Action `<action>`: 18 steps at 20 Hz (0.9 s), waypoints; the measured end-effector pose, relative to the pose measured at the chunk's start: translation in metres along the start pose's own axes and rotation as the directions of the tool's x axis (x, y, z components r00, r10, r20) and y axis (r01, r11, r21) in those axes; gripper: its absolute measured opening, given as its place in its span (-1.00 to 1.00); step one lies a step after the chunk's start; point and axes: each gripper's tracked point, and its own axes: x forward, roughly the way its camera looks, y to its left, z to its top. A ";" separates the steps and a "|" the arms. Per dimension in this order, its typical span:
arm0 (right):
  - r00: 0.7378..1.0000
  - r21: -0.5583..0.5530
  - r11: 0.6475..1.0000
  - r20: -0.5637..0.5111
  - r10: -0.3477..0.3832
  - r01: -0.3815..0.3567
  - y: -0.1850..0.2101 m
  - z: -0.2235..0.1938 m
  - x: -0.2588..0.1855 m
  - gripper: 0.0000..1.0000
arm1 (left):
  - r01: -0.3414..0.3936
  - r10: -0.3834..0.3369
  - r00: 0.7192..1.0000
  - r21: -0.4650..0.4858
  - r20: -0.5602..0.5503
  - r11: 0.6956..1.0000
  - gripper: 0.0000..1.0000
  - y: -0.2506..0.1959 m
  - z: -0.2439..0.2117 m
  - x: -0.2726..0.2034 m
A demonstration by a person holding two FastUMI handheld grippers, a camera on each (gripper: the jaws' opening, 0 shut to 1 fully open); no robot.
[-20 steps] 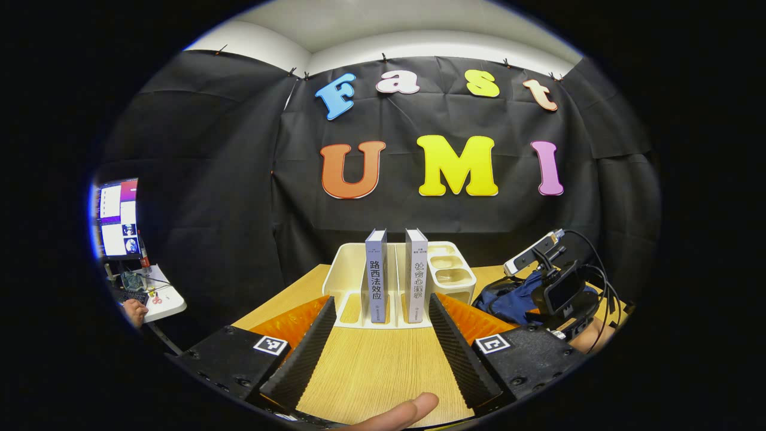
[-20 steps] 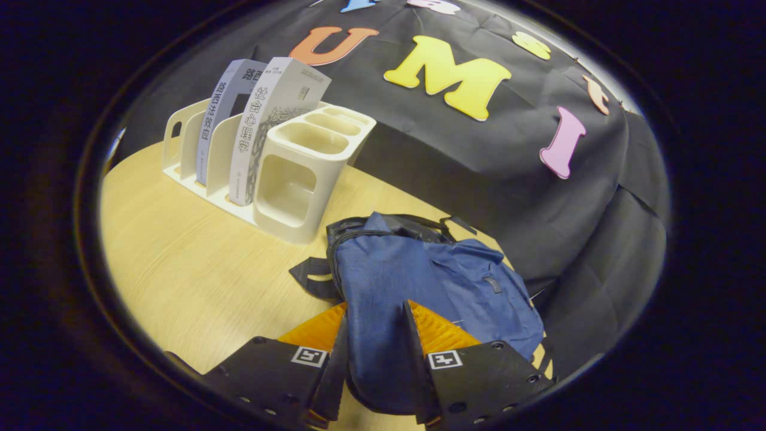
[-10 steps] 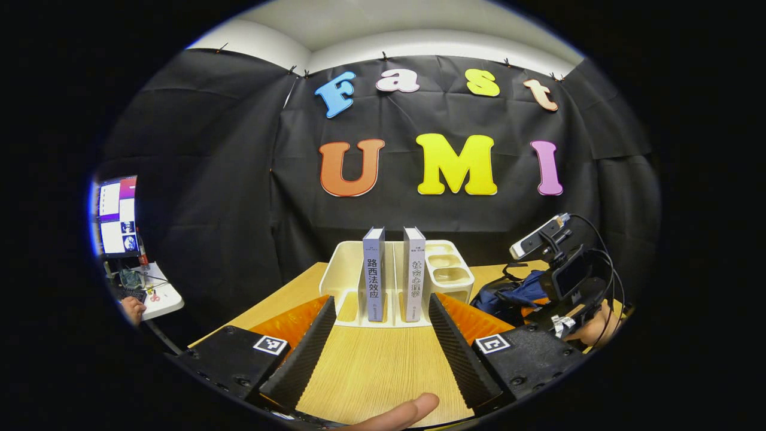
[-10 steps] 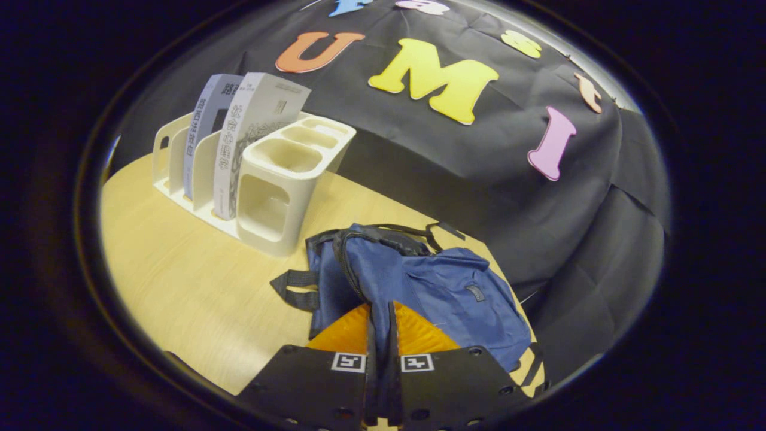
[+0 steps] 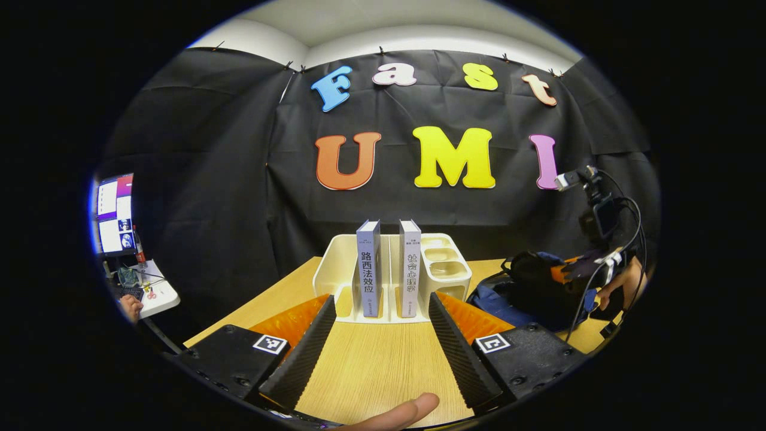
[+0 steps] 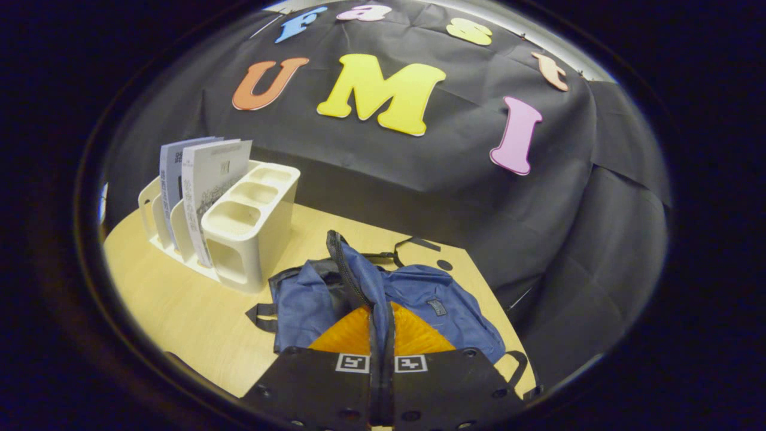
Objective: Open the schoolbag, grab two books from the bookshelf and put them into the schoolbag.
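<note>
Blue schoolbag (image 6: 419, 299) fabric pinched in right tool (image 6: 380, 323); left tool (image 5: 377, 335) agape.

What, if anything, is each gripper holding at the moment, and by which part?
The right gripper is shut on the schoolbag, pinching a fold of blue fabric beside its zipper. The left gripper is open, holding nothing, facing the books.

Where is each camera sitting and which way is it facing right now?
Left gripper view: rides on the left gripper, low over the table, facing the bookshelf with two books; its open jaws and a fingertip show at the bottom.
Right gripper view: rides on the right gripper, raised, looking down at the schoolbag; its jaws are shut on the bag's fabric.
Shared: bookshelf, books, schoolbag, table; the left gripper view also catches the right gripper at far right.
</note>
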 end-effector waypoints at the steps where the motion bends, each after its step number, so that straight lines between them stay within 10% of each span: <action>1: 1.000 0.013 1.000 0.004 0.002 -0.002 -0.009 0.006 -0.001 -0.99 | 0.016 -0.016 1.000 -0.007 -0.018 1.000 0.96 -0.007 -0.004 0.004; 18: 0.998 0.026 1.000 0.057 -0.001 0.000 -0.137 0.064 0.012 -0.99 | -0.019 0.018 0.997 -0.006 -0.080 1.000 0.96 -0.016 -0.007 0.061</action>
